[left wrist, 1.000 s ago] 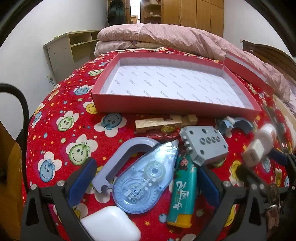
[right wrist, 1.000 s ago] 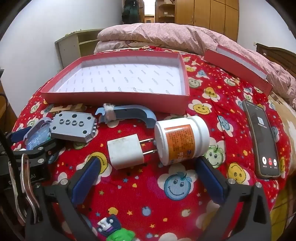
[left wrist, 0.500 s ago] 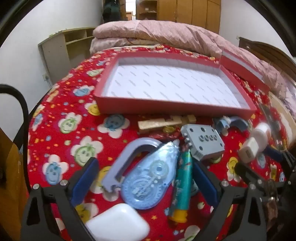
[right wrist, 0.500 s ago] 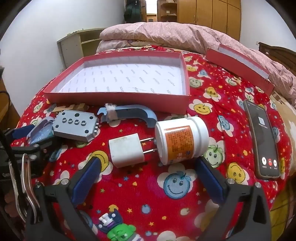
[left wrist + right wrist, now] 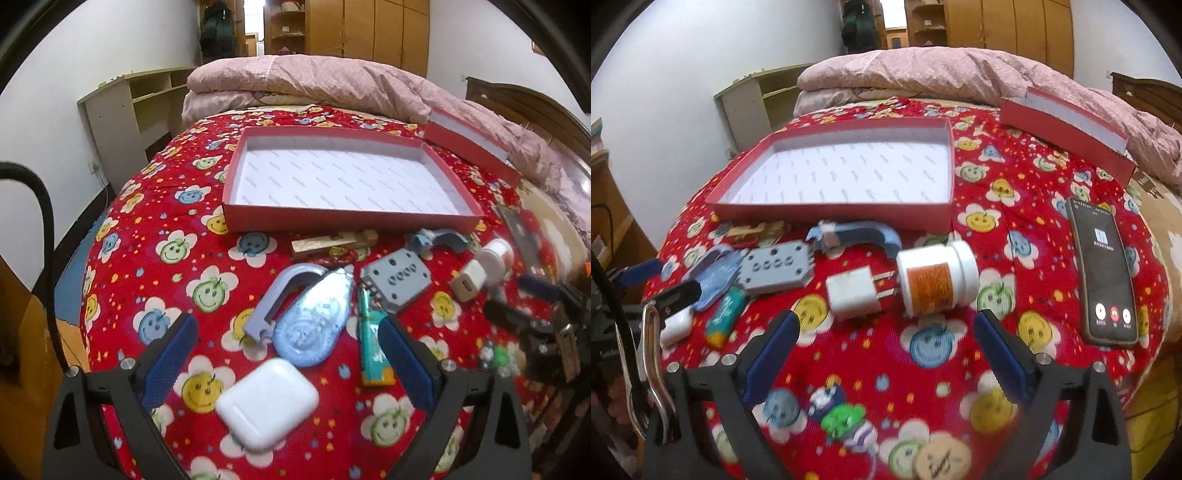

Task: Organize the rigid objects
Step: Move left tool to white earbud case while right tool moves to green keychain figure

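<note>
An empty red box (image 5: pixel 347 216) lies on the smiley-print bedspread, also in the right wrist view (image 5: pixel 831 214). In front of it lie a blue correction tape (image 5: pixel 314 321), a grey U-shaped clamp (image 5: pixel 280 291), a teal lighter (image 5: pixel 371 343), a grey block with holes (image 5: pixel 397 280) and a white earbud case (image 5: pixel 266 402). My left gripper (image 5: pixel 286 325) hangs open above the tape and case, touching nothing. A white plug (image 5: pixel 853 295) and a white bottle with an orange label (image 5: pixel 934 280) lie just beyond my right gripper (image 5: pixel 886 321); its jaws are closing with nothing between them.
A wooden piece (image 5: pixel 325 243) and a blue curved part (image 5: pixel 857 236) lie against the box's front wall. A phone (image 5: pixel 1102 266) rests at the right, the red box lid (image 5: pixel 1063 133) behind it. A small green toy (image 5: pixel 842 417) lies near my right fingers. A pink quilt covers the far end.
Both grippers have risen and drawn back, so the objects look smaller and farther off. More of the white earbud case shows between the left fingers. No object has moved.
</note>
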A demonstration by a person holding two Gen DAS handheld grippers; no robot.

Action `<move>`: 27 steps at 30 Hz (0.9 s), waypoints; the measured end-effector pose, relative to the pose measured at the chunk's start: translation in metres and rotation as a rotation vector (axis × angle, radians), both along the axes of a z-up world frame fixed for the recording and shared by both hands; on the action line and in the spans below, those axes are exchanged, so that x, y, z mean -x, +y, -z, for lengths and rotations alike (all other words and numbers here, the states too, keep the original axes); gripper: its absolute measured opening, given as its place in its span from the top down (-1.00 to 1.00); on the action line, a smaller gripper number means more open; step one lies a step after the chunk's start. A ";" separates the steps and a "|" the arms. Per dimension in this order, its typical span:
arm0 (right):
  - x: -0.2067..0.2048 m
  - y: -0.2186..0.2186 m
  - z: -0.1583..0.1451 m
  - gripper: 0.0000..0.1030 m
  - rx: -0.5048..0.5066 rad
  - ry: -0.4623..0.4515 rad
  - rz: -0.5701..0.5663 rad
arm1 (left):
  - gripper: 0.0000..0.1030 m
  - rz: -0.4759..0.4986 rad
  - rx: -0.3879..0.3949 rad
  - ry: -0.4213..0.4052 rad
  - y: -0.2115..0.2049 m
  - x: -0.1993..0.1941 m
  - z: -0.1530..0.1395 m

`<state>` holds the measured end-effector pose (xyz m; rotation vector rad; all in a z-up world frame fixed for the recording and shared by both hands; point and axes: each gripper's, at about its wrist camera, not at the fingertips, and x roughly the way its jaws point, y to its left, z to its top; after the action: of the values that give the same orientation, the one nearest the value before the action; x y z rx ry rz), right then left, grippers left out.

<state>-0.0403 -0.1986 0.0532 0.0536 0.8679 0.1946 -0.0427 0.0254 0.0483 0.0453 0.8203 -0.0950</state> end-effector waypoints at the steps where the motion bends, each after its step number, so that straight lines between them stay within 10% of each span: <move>1: 0.003 0.000 0.000 -0.90 -0.005 0.008 -0.009 | -0.95 0.002 0.001 -0.002 0.000 0.004 -0.002; 27: 0.058 0.015 0.011 -0.79 0.061 0.024 -0.107 | -0.89 -0.020 -0.042 0.025 0.018 0.045 0.029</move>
<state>-0.0988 -0.1835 0.0421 -0.0479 0.9005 0.2680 -0.0876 0.0433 0.0193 0.0759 0.8474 -0.0593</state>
